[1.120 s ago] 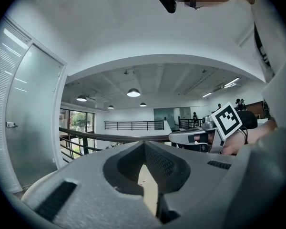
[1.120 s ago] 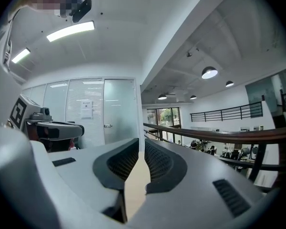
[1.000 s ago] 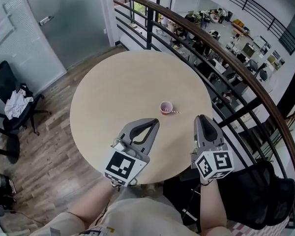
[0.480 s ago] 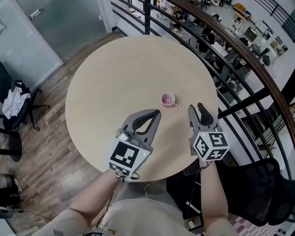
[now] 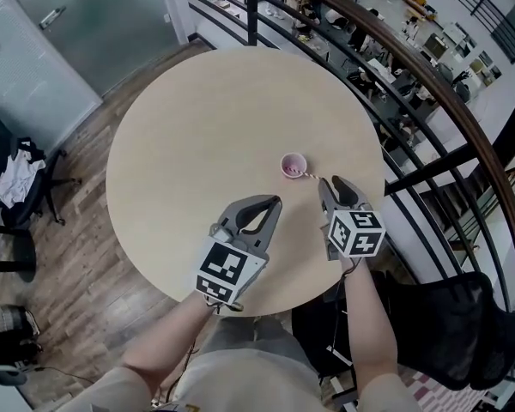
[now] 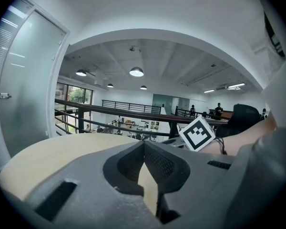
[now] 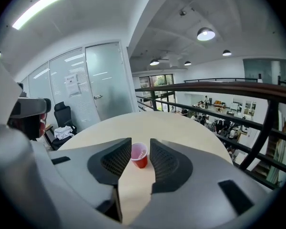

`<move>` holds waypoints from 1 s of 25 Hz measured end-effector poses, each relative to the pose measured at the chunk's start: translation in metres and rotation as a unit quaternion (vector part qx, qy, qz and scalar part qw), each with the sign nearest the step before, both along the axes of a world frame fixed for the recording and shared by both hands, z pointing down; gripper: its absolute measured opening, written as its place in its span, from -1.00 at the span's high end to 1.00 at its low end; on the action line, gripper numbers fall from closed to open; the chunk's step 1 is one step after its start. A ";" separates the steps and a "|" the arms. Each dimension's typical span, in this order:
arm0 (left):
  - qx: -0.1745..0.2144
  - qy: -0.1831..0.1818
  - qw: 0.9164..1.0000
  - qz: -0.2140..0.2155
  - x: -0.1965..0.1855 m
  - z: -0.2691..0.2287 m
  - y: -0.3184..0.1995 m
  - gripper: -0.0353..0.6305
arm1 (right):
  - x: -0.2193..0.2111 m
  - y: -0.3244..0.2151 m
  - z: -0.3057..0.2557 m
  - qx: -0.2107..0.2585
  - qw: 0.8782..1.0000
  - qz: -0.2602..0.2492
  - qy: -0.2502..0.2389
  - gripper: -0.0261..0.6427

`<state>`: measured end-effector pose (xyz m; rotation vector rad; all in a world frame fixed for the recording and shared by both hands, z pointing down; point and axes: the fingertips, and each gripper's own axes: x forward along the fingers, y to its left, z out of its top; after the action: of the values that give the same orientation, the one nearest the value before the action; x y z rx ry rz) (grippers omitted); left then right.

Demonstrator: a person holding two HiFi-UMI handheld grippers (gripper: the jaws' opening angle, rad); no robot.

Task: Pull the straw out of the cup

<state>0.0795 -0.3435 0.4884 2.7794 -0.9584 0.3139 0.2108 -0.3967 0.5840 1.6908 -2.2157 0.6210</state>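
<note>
Opening wide, the right gripper has just spread its jaws, and nothing is between them yet. Both hands have come lower and closer to the cup. That looks like getting ready to pinch the straw. The cup stands on the round table, just ahead of the right gripper, with the straw leaning toward it. The right gripper tips down a little. The left gripper waits beside it, jaws together and empty.
</note>
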 end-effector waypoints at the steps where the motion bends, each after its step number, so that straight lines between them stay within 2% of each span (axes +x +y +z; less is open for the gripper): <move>1: -0.002 0.004 1.000 0.000 -0.001 -0.001 -0.001 0.85 | 0.000 -0.003 0.004 -0.006 1.000 0.001 -0.001 0.54; 7: -0.014 0.000 1.000 -0.004 -0.006 0.009 -0.003 0.85 | -0.003 -0.009 0.024 -0.032 0.999 0.001 0.013 0.55; 11: -0.021 -0.012 1.000 -0.004 -0.014 0.017 -0.003 0.85 | -0.002 -0.010 0.026 -0.034 0.999 0.009 0.021 0.74; 17: -0.023 -0.014 1.000 -0.008 -0.018 0.020 -0.007 0.85 | -0.005 -0.013 0.022 -0.024 1.000 0.009 0.017 0.82; 25: 0.000 -0.008 1.000 -0.012 -0.023 -0.009 -0.003 0.85 | -0.006 -0.009 -0.015 0.004 1.000 0.002 0.012 0.82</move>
<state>0.0565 -0.3463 0.4794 2.7683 -0.9937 0.3320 0.2045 -0.4061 0.5689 1.6967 -2.2015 0.5902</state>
